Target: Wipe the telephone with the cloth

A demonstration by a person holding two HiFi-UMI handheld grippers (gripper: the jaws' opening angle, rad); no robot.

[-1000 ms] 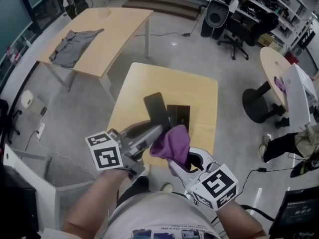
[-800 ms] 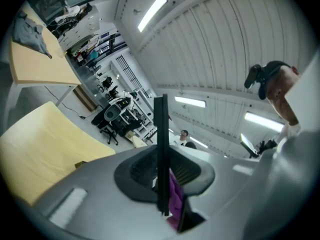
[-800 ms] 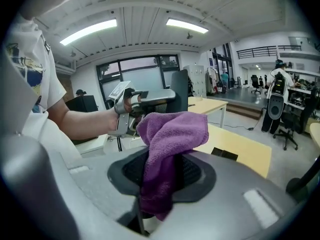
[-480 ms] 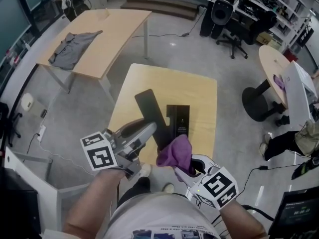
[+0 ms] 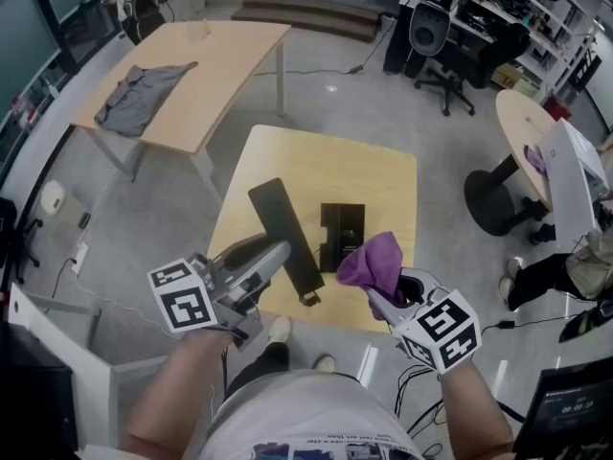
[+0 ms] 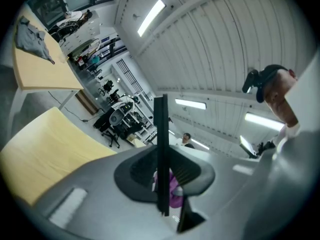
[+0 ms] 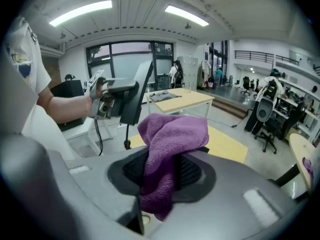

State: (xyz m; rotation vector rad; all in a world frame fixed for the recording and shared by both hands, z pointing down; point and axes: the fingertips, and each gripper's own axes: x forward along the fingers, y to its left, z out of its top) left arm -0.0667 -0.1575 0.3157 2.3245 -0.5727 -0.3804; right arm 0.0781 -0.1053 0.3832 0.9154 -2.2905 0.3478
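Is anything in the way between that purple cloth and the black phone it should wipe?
Nothing visible. The telephone, clamped in the left gripper, and the cloth, in the right gripper, are apart with only open air between them; the black piece lies flat on the table.

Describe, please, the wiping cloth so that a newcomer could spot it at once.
Find the small wooden table in the middle of the floor; over its near right corner the right gripper is shut on the cloth. It is bunched and purple, unlike the flat black slab in the left gripper beside it.
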